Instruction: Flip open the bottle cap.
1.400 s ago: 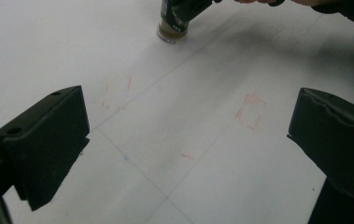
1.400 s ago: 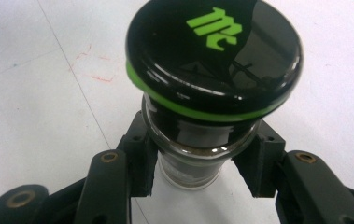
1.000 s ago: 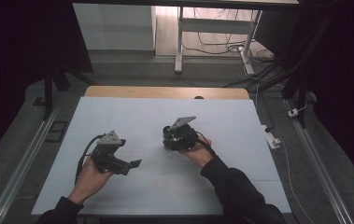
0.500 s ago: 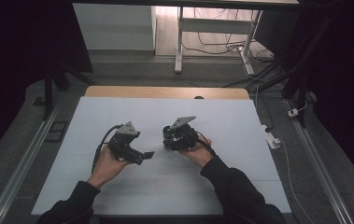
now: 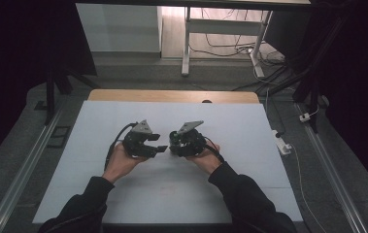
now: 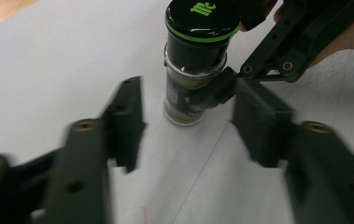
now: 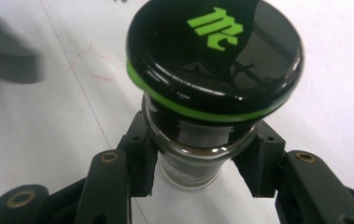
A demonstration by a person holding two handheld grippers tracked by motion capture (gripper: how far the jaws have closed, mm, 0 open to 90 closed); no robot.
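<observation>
The right gripper [image 7: 198, 175] holds the upright jar [image 7: 202, 140] by its glass, and the left gripper [image 6: 184, 135], its jaws just closing with nothing between them, faces the jar straight ahead.

Right tongs [image 7: 198, 172] clamped shut; left tongs [image 6: 184, 135] (jaws just closing) gape beside them.

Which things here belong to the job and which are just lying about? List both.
In the job: spice jar with black, green-ringed lid; right gripper clamping the jar; left gripper, jaws just closing, not touching it.
Lying about: white power strip; floor cables.
</observation>
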